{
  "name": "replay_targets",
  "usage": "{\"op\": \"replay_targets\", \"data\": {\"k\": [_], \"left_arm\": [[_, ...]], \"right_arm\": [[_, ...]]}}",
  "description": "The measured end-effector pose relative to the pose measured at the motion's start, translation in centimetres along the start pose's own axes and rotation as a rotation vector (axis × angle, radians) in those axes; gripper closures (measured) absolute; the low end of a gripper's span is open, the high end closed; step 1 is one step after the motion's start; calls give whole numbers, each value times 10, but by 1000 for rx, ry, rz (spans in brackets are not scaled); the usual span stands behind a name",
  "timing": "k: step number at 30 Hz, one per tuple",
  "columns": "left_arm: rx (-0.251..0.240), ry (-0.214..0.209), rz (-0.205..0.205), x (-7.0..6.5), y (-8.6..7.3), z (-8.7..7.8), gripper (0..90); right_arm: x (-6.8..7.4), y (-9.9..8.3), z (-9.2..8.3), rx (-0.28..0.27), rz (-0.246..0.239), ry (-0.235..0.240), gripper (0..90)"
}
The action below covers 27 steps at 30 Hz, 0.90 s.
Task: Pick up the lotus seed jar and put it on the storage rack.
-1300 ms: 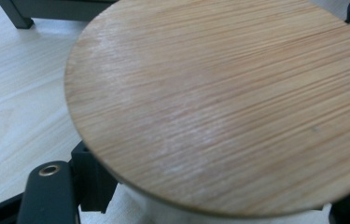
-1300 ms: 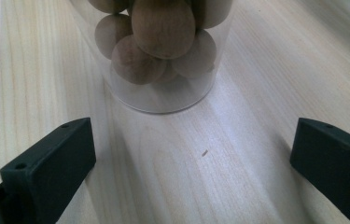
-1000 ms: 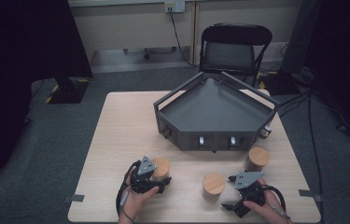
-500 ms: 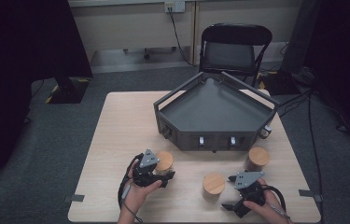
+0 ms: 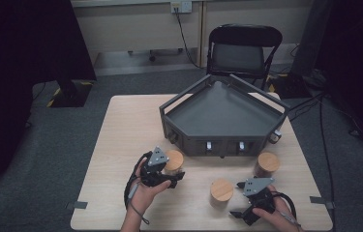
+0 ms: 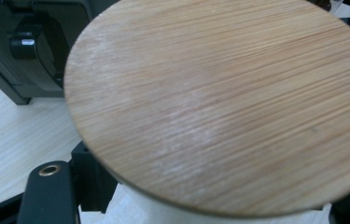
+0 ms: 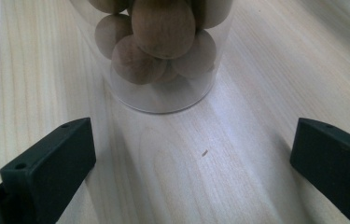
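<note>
Up front, our left tool [image 5: 169, 175] pinches a wooden-lidded jar [image 5: 173, 161] just before the grey tray [image 5: 222, 116]; our right tool [image 5: 247, 205], spread wide, sits near the bench [image 5: 121, 145] edge beside another jar [image 5: 221, 193].

A round wooden lid [image 6: 219, 102] looms close — apparently capping a white-bodied jar — beside a dark tray [image 6: 18, 46].

Even overhead light on the table [image 5: 121, 145], room edges dark; the close wooden lid [image 6: 219, 102] is soft (slightly blurred).
</note>
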<state>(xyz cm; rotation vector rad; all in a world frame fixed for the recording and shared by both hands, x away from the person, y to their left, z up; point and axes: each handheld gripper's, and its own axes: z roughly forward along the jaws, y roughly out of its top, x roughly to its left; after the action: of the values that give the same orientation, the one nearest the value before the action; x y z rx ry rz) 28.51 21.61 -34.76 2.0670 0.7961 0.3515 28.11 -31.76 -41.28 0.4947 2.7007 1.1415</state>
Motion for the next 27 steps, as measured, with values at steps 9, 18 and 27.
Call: {"op": "replay_targets", "data": {"k": [9,18,27], "left_arm": [[-9,-13,3,3,14,1,258],[-7,-31,7,7,29,2,257],[-22,-40,-8,11,40,2,257]], "right_arm": [[0,0,0,0,0,0,0],[0,0,0,0,0,0,0],[0,0,0,0,1,0,0]]}}
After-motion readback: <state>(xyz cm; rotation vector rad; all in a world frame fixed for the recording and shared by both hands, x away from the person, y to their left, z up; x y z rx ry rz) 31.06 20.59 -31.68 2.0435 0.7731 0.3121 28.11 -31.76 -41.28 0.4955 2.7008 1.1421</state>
